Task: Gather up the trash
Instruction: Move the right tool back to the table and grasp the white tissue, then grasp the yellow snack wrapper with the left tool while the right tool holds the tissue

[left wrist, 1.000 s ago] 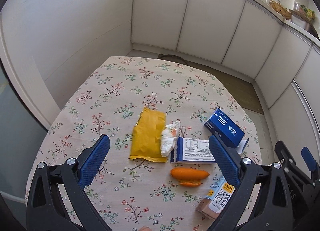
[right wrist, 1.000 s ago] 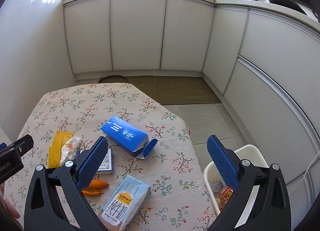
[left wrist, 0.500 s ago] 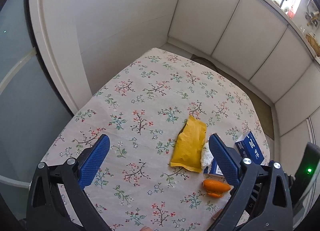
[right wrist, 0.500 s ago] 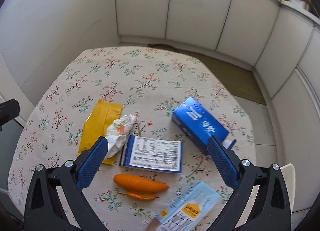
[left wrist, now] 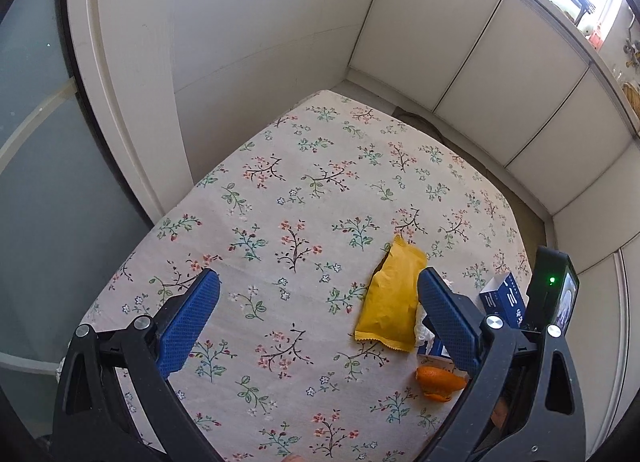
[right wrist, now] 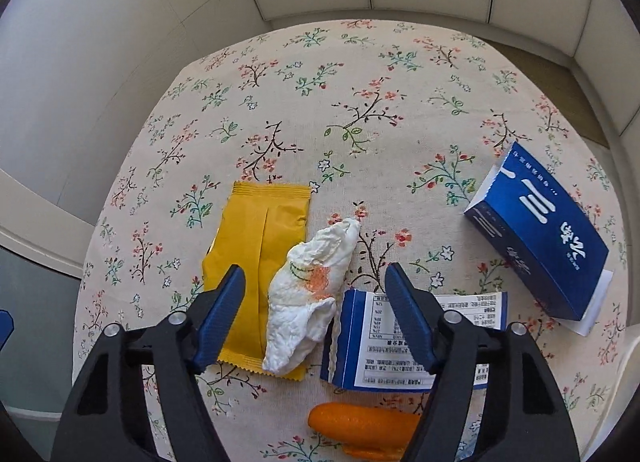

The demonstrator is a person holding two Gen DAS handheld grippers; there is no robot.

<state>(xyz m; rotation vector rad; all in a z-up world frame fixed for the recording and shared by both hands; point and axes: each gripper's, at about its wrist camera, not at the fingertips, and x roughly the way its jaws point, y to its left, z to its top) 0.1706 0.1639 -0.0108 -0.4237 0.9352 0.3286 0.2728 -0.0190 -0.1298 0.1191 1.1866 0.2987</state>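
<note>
Tissue (right wrist: pixel 310 294) on wrapper's (right wrist: pixel 256 254) right edge

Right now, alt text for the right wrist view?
The right gripper, jaws just closing but not yet gripping, hangs over a crumpled white tissue stained orange, lying partly on a yellow wrapper. On the floral tablecloth nearby: a flattened blue label packet, orange peel, a blue box.
</note>
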